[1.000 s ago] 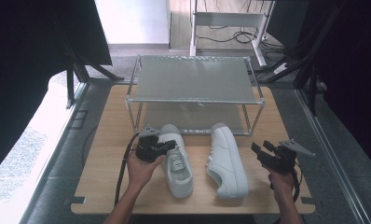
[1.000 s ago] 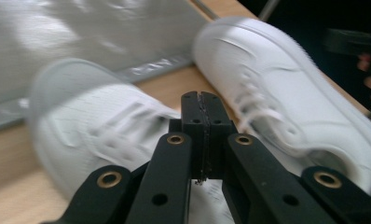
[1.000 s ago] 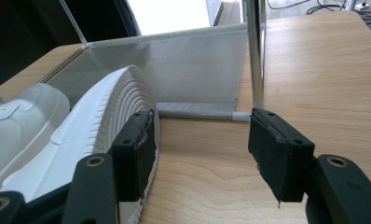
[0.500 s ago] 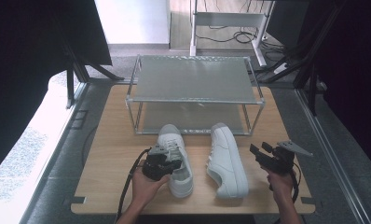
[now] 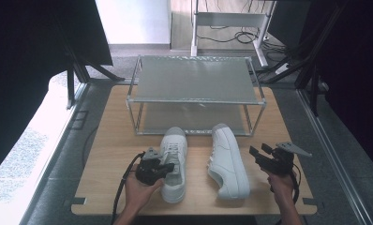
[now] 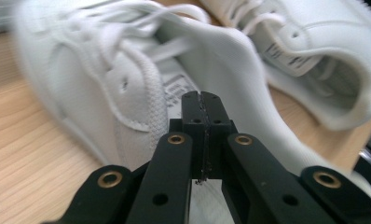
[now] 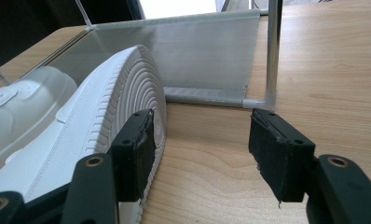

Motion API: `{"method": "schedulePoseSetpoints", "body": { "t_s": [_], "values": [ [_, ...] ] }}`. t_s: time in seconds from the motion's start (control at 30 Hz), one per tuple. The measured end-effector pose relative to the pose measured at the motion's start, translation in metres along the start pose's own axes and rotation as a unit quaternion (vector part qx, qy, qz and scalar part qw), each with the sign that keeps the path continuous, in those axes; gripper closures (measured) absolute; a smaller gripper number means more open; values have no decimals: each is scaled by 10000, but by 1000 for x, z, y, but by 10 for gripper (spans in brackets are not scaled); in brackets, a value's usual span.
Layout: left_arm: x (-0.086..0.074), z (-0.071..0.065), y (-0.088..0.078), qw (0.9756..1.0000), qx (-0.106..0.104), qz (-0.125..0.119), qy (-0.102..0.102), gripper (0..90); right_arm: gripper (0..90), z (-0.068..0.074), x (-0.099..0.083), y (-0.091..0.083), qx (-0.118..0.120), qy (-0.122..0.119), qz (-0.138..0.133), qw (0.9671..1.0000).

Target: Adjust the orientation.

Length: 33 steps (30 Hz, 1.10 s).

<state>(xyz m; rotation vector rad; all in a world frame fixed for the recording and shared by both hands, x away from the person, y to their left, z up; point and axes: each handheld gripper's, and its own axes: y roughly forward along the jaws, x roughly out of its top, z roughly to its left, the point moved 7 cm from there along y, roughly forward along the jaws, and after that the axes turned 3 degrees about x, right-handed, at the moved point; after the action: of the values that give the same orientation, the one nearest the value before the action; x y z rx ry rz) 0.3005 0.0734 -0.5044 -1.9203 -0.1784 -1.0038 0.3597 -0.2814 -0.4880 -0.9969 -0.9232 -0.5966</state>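
Lengthwise, left shoe point(image 5: 174, 164) toe toward rack point(image 5: 194, 96) — left tool point(image 5: 162, 168) pinched together, right tool point(image 5: 258, 155) apart.

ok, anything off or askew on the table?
Yes: the right shoe lies tipped on its side, sole facing the open right gripper. The left shoe stands upright, the shut left gripper at its opening.

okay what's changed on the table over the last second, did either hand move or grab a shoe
The left gripper slid from the table beside the left shoe toward its heel end and now sits at the shoe's opening, jaws shut, with nothing visibly gripped. The right gripper stayed put, open, beside the right shoe. Both shoes and the rack kept their places.
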Motion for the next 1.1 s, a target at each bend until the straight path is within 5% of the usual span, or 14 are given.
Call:
{"method": "schedulePoseSetpoints", "body": {
  "t_s": [0.4, 0.53, 0.67, 0.83, 1.1],
  "values": [
    [-2, 13, -11, 9998, -136, -25, -143, 900, 411, -6, 3, -4, -40, 58, -55, 10000],
    [6, 7, -20, 9985, -496, -192, -151, 822, 411, -5, 2, -5, -27, 36, -33, 10000],
    [19, 10, -38, 9962, -590, -636, -106, 739, 419, -1, 2, -5, -9, -32, -27, 10000],
    [30, 32, -48, 9943, -149, -1039, -208, 563, 449, 6, 4, -3, 56, -99, -51, 9999],
    [34, 49, -56, 9917, -58, -1253, -276, 421, 581, 30, 14, -9, 196, -641, -110, 9977]
  ]
}}
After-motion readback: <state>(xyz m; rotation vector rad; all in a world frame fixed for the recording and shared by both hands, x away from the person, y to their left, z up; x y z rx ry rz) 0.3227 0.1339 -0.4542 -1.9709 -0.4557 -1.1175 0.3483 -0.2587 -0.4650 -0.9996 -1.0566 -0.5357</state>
